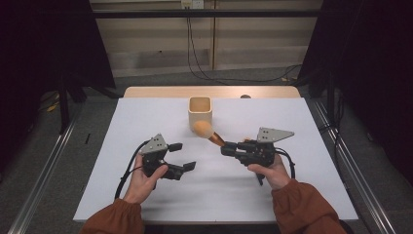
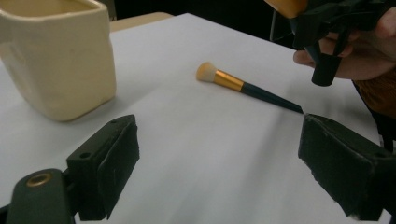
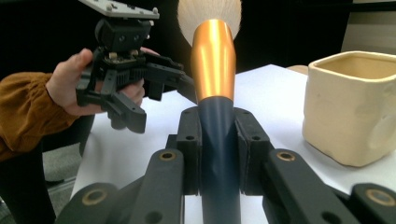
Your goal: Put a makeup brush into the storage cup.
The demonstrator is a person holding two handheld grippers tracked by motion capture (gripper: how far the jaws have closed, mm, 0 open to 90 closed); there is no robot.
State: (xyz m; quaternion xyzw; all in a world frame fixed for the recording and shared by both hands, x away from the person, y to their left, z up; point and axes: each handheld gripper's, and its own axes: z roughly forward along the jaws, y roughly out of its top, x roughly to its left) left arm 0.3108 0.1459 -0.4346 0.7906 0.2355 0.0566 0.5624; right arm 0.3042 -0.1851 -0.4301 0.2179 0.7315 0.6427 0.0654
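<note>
Right gripper view: right hand-held gripper clamps makeup brush.

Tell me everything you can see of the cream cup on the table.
The cream cup looks like matte ceramic, squarish with rounded corners and a thick, slightly uneven rim. It stands upright, open at the top, on the white table near its far edge. Its inside looks empty.

A cream cup stands on a white table; the brush has pale bristles, a gold collar, a dark blue handle; orange sleeves
</note>
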